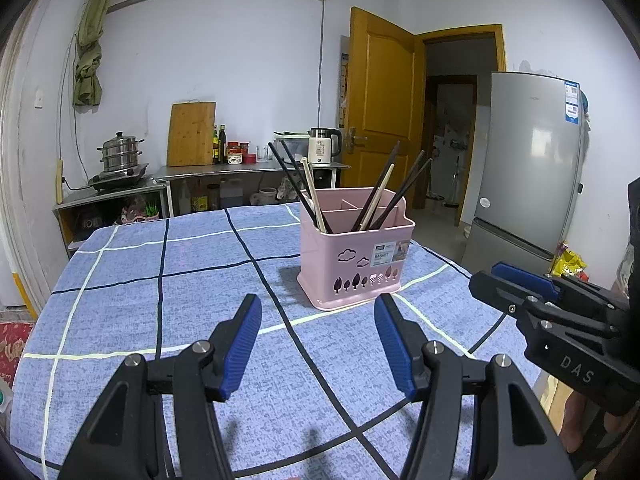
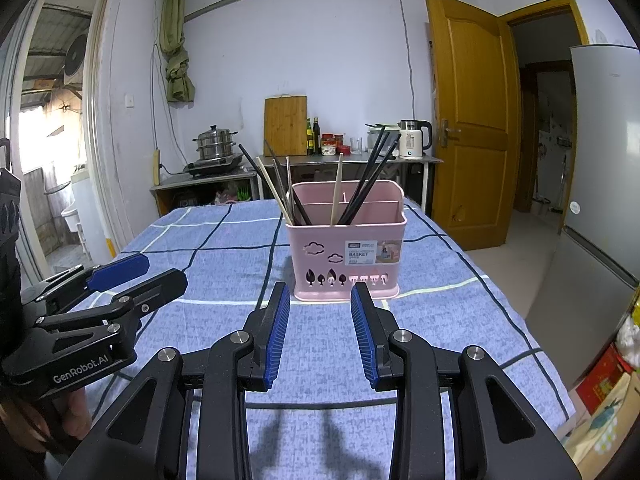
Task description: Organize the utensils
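Observation:
A pink utensil basket (image 1: 356, 260) stands on the blue checked tablecloth (image 1: 180, 280); it also shows in the right wrist view (image 2: 344, 256). Several black and pale wooden chopsticks (image 1: 380, 196) lean in its compartments, also seen from the right wrist (image 2: 360, 180). My left gripper (image 1: 318, 320) is open and empty, low over the cloth just short of the basket. My right gripper (image 2: 320, 304) is open and empty, close in front of the basket. Each gripper shows in the other's view, the right one (image 1: 504, 280) and the left one (image 2: 160, 268).
A steel counter (image 2: 352, 160) at the back wall carries a cutting board, bottles and a kettle (image 2: 414, 140). A steamer pot (image 2: 216, 144) sits on a stove. A fridge (image 1: 528, 160) stands to the right beside an open wooden door (image 2: 468, 120).

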Motion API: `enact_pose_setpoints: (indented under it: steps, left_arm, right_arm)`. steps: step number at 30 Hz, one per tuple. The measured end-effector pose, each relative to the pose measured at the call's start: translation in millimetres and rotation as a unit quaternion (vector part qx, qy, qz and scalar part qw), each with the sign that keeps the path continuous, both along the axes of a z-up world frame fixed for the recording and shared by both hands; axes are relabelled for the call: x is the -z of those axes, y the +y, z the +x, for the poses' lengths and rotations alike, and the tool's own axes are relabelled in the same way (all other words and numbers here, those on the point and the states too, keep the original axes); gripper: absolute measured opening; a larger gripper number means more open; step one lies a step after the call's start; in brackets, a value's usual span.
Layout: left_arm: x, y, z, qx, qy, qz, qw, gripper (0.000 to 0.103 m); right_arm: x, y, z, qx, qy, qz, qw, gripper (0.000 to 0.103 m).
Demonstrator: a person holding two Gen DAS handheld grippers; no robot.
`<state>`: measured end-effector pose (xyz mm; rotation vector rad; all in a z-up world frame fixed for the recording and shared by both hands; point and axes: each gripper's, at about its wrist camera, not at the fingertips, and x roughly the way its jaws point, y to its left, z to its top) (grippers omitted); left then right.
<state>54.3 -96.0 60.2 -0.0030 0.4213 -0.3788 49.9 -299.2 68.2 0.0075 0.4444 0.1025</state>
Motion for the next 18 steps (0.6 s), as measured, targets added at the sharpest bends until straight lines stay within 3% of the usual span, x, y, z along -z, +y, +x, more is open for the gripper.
enact_pose_setpoints:
  steps: [18]
  left_arm:
    - [2.5, 1.4, -0.2, -0.007, -0.003, 0.001, 1.0, 0.061]
  right_arm:
    - [0.2, 1.9, 0.2, 0.0, 0.004, -0.002, 1.0, 0.033]
